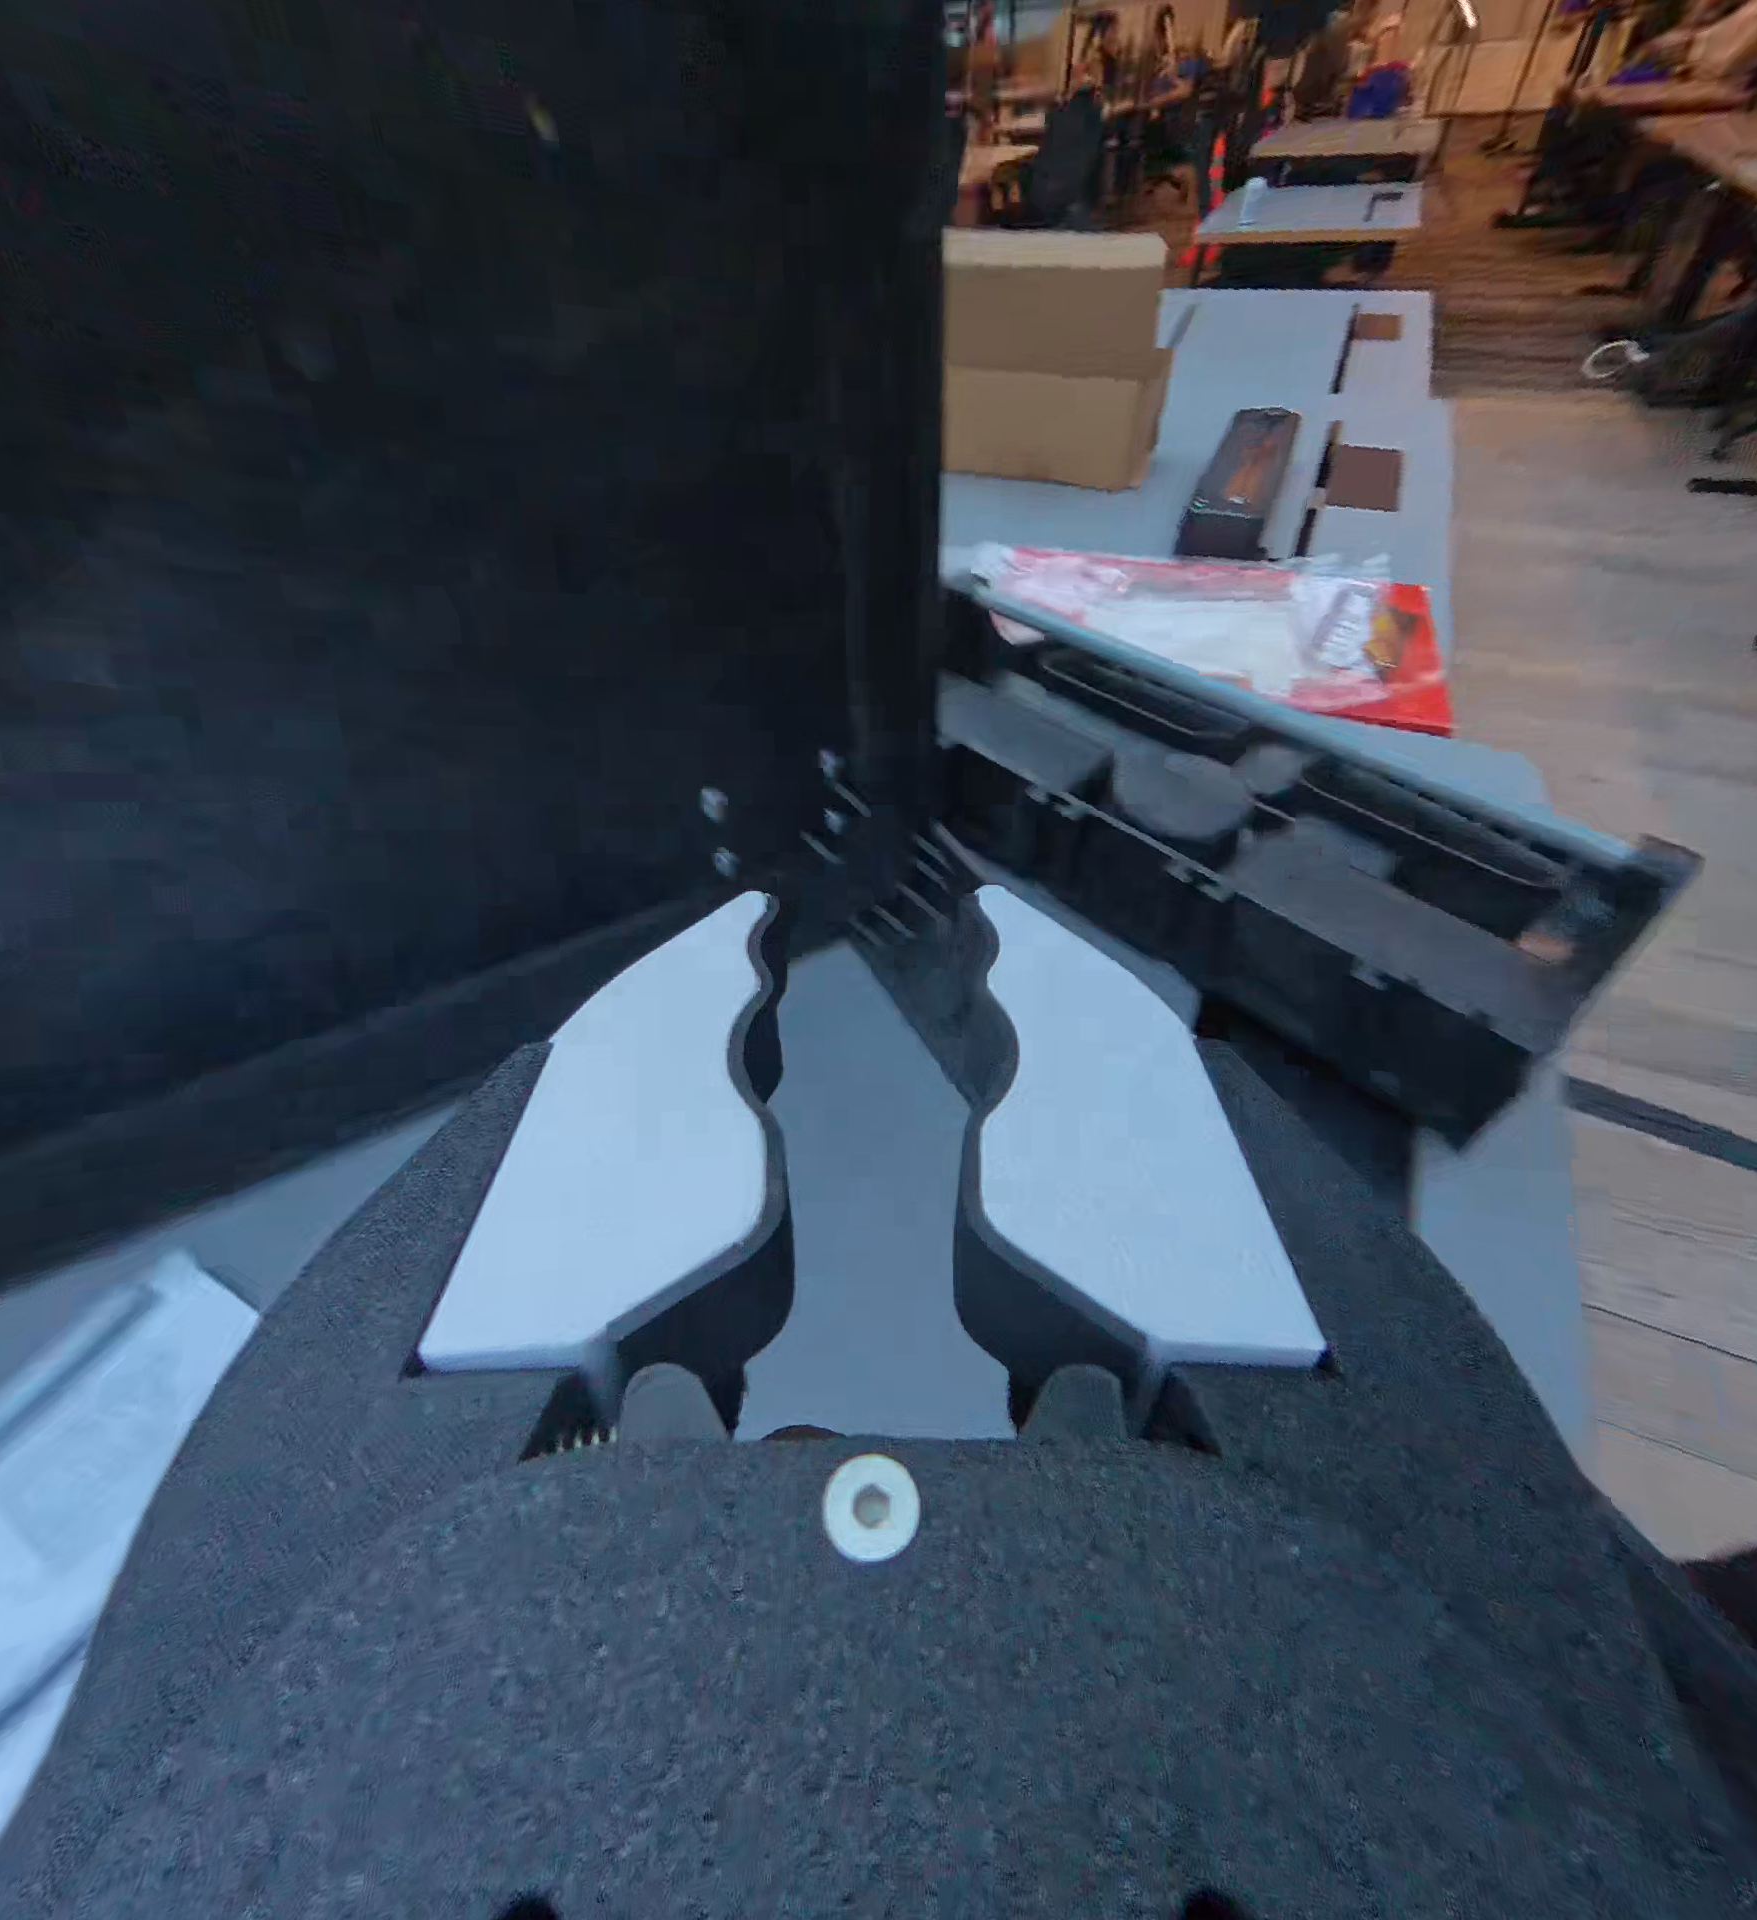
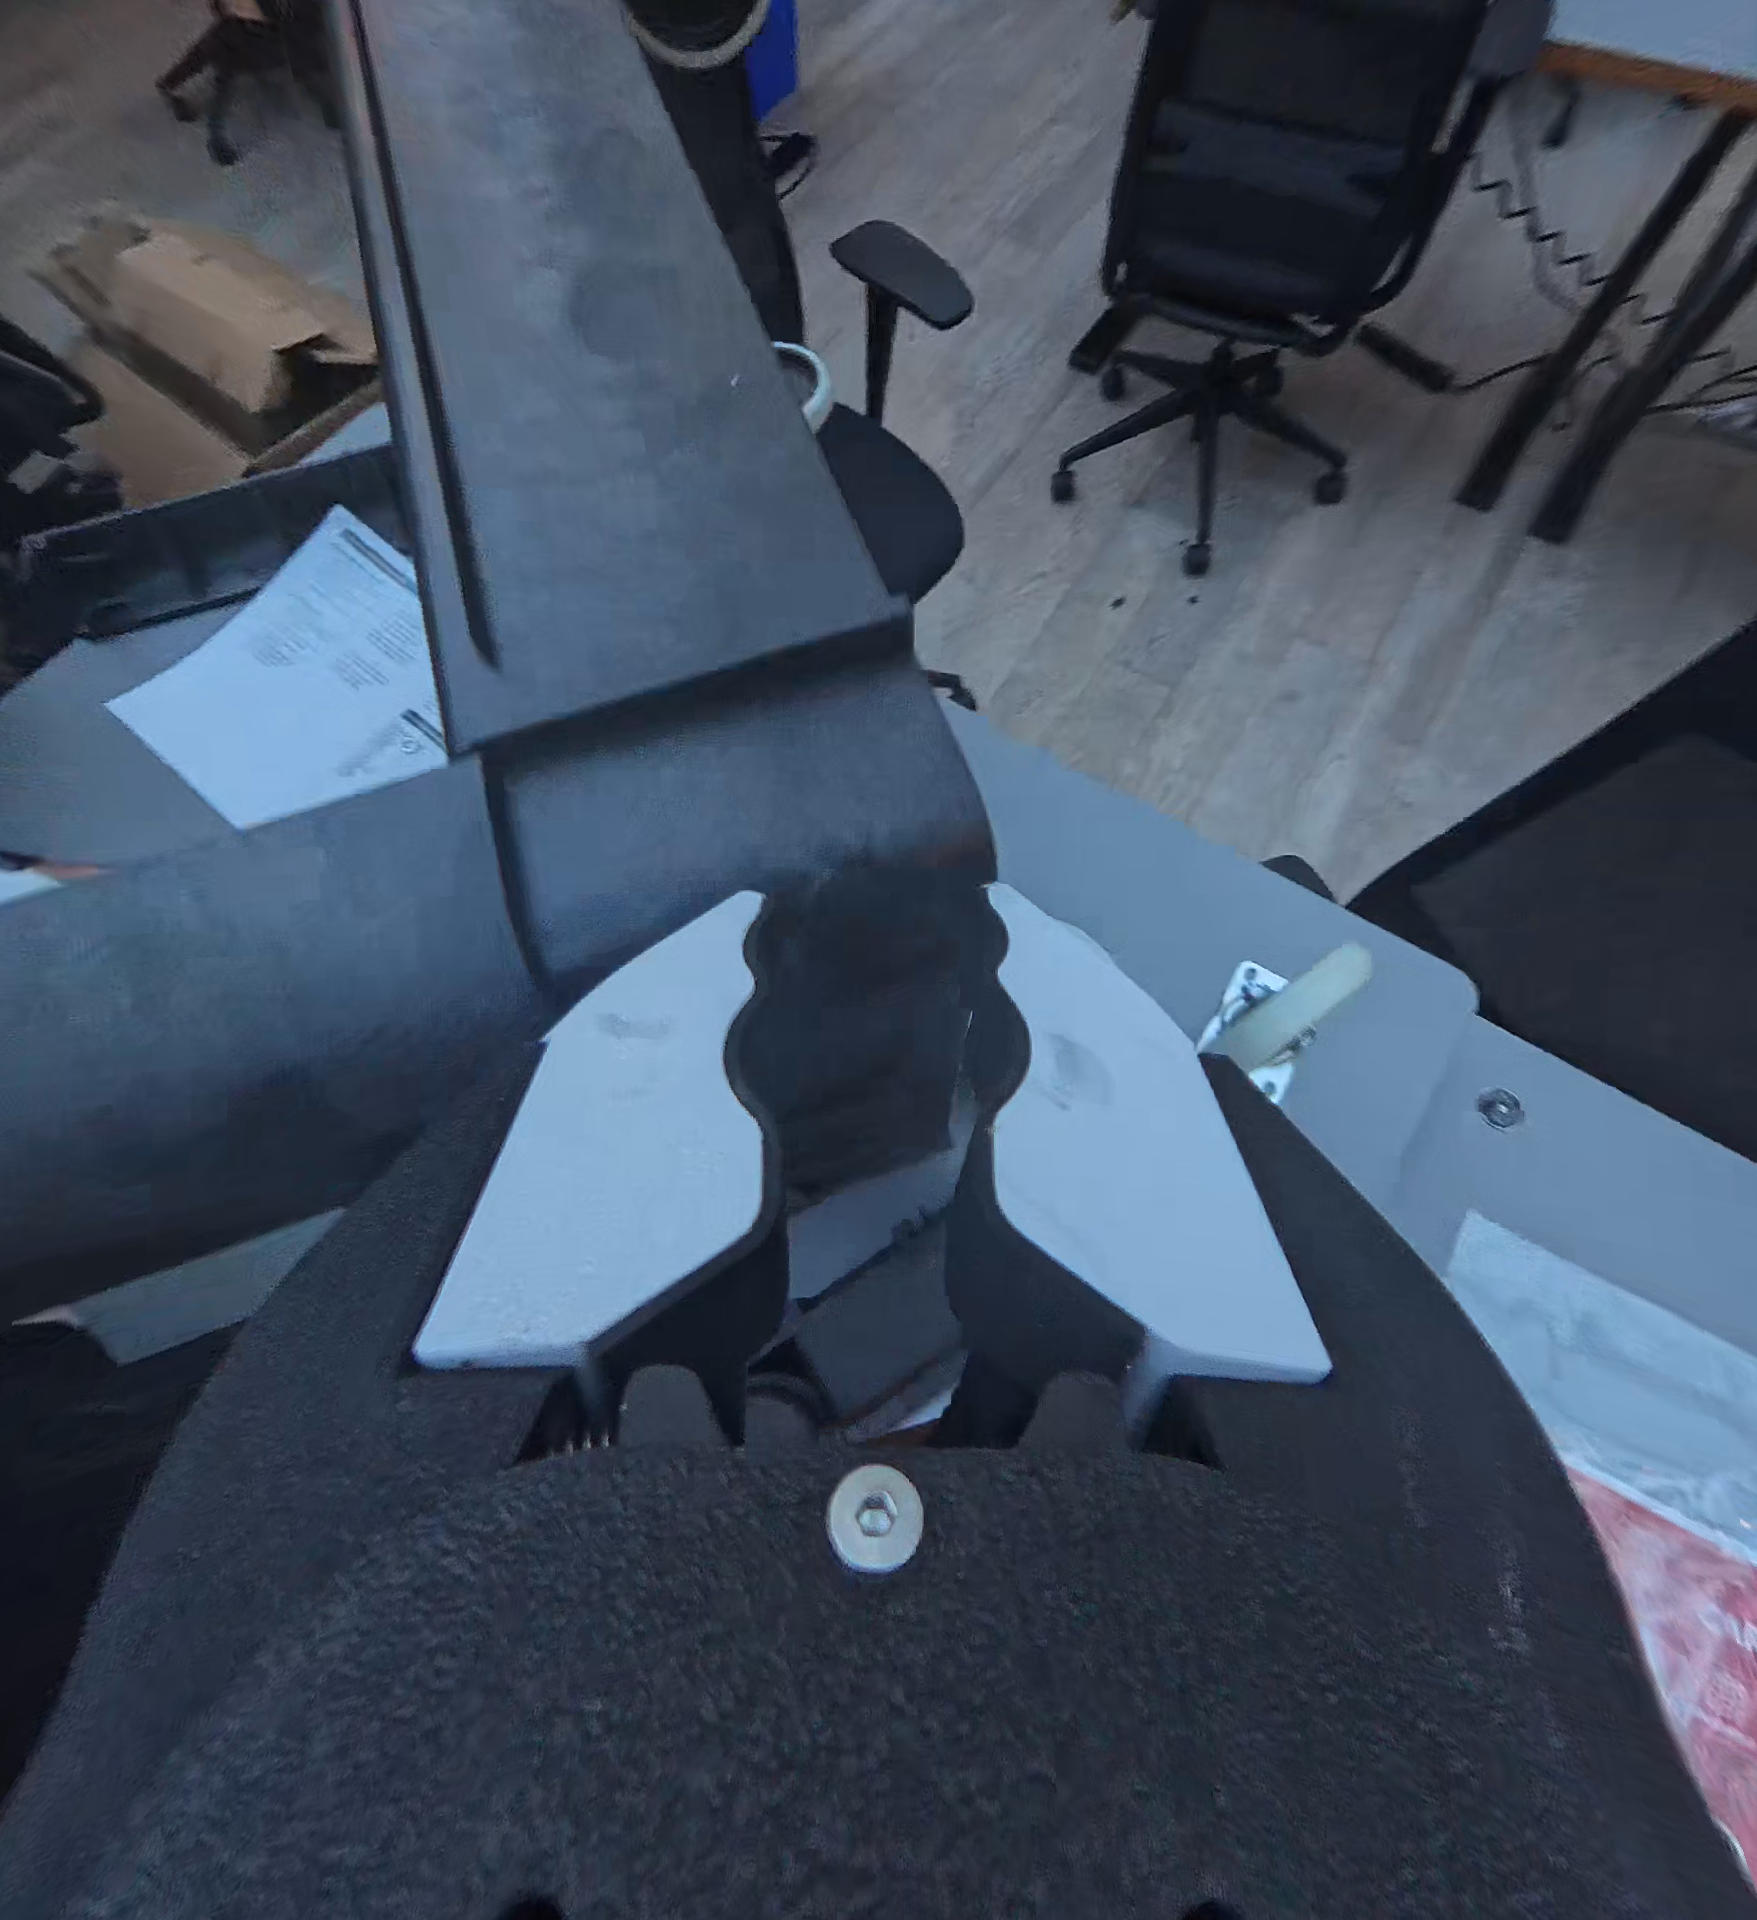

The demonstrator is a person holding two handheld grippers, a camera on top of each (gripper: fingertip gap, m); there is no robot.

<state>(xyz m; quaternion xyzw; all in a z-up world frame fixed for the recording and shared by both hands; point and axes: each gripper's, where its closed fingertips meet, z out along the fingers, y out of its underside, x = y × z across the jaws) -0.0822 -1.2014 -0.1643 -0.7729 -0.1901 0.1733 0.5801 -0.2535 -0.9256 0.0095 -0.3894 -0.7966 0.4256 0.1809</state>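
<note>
Left tool (image 1: 876, 914) is seen released, jaws apart, just before a black mesh panel (image 1: 417, 520) standing upright on the grey surface (image 1: 1393, 353); a long black part (image 1: 1300, 873) lies to the right, a red packet (image 1: 1227, 634) beyond it, a box (image 1: 1056, 353) farther off. Right tool (image 2: 874, 914) is clenched around a black bracket (image 2: 749, 831). A paper sheet (image 2: 292, 675) is noted far left, a caster (image 2: 1289, 1013) right.

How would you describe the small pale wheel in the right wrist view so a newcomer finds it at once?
Start at the grey table, then follow its far edge just right of the right gripper. There lies a caster wheel: cream-coloured, in a shiny metal bracket. It is the only pale, rounded piece there, apart from the black bar between the fingers.
</note>
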